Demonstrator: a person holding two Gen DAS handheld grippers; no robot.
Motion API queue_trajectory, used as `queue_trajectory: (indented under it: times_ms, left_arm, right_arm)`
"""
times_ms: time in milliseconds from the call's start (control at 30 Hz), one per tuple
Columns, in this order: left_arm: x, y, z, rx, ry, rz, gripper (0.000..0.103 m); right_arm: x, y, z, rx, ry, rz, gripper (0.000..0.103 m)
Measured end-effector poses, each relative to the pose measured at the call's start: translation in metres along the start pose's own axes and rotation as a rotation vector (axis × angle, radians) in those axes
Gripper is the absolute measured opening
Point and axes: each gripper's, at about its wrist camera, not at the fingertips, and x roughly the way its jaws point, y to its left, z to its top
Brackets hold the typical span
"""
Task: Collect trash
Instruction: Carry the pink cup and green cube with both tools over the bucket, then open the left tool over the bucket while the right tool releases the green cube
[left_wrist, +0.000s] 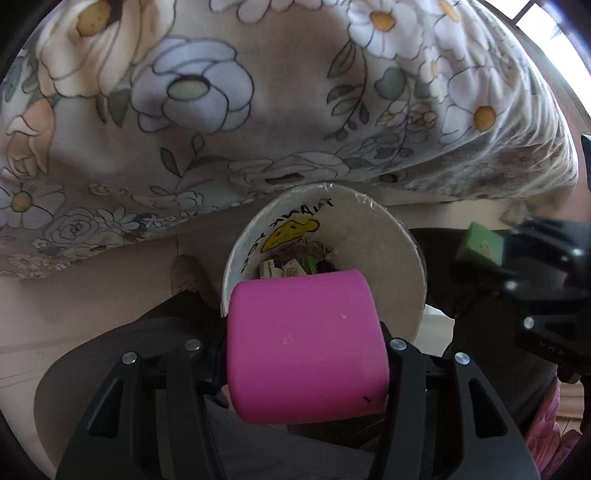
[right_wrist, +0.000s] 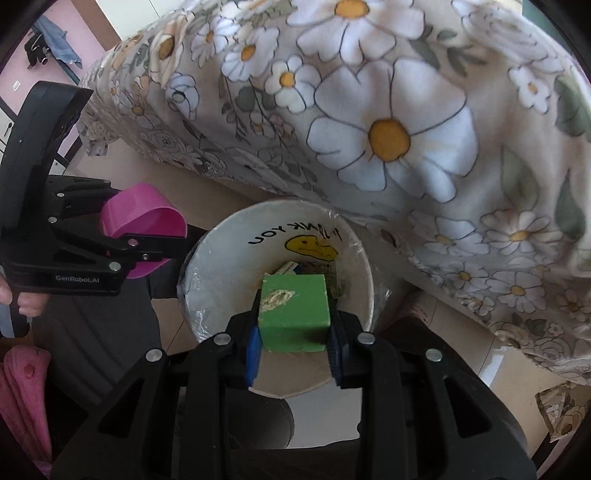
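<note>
Trash bucket (right_wrist: 364, 295) rim beneath green block (right_wrist: 293, 315)

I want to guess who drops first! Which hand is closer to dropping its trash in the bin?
Probably the right. Its gripper holds the green block over the open bin. The left gripper holds the pink cup beside the rim in the right view, not clearly over the opening.

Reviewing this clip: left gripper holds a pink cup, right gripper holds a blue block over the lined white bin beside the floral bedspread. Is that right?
Not quite: the block in the right gripper is green, not blue; only the finger pads are blue, as the right wrist view shows. The rest stands: the left gripper holds the pink cup, and the block hangs over the lined white bin beside the floral bedspread.
</note>
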Motion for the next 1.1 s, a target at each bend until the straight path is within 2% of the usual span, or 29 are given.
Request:
queue_trajectory:
  times_ms: [300, 467, 800, 900, 1000, 1067, 1100]
  left_arm:
    - [0.068, 0.0, 0.013, -0.038, 0.122, -0.012, 0.056]
    - [0.09, 0.003, 0.022, -0.077, 0.169, -0.013, 0.056]
    - [0.132, 0.008, 0.031, -0.113, 0.257, 0.008, 0.056]
    - [0.141, 0.011, 0.031, -0.134, 0.288, -0.039, 0.056]
    - [0.144, 0.012, 0.033, -0.154, 0.288, -0.037, 0.061]
    - [0.142, 0.012, 0.032, -0.159, 0.275, -0.027, 0.069]
    - [0.141, 0.011, 0.032, -0.16, 0.271, -0.022, 0.072]
  right_arm:
    - [0.077, -0.011, 0.004, 0.041, 0.128, -0.006, 0.031]
    - [0.109, -0.01, 0.006, 0.045, 0.193, -0.009, 0.031]
    - [0.146, -0.021, 0.005, 0.102, 0.26, -0.009, 0.031]
    - [0.153, -0.024, 0.005, 0.105, 0.272, -0.028, 0.031]
    - [0.156, -0.021, 0.006, 0.085, 0.271, -0.083, 0.032]
    - [0.157, -0.021, 0.006, 0.081, 0.267, -0.104, 0.044]
    - [0.157, -0.022, 0.005, 0.081, 0.26, -0.101, 0.046]
